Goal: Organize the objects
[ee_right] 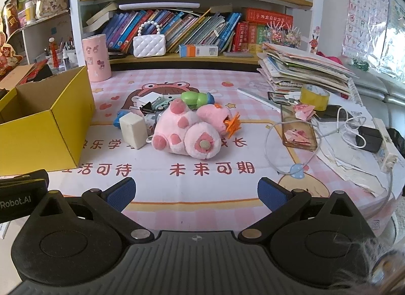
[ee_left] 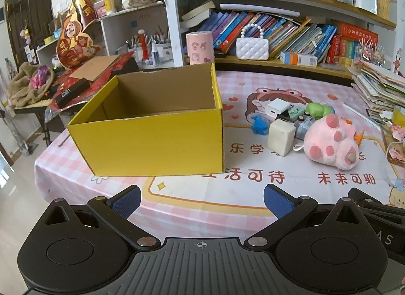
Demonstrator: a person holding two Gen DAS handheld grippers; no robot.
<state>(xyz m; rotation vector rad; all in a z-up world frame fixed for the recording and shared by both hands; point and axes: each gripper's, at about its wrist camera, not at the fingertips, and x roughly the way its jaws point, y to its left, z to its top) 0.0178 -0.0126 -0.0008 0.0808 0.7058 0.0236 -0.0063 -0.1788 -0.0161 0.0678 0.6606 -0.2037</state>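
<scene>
An open yellow cardboard box point(ee_left: 152, 140) stands on the left of the table; its floor is hidden and no object shows inside. It appears at the left edge as the yellow box point(ee_right: 43, 127). Right of it lies a heap of small objects: a pink plush paw toy point(ee_left: 329, 143) point(ee_right: 187, 130), a white block point(ee_left: 281, 136) point(ee_right: 133, 130), a white charger point(ee_left: 276, 108), a blue piece point(ee_left: 259, 124) and a green toy point(ee_right: 195, 98). My left gripper point(ee_left: 201, 201) is open, low before the box. My right gripper point(ee_right: 196, 193) is open, short of the plush toy.
The pink checked tablecloth point(ee_right: 202, 176) covers the table. A pink cylinder point(ee_right: 96, 58) stands behind the box. On the right are a paper stack point(ee_right: 303, 72), a yellow tape roll point(ee_right: 314, 97), a phone case point(ee_right: 298, 134) and white cables point(ee_right: 336, 130). Bookshelves point(ee_right: 192, 56) close the back.
</scene>
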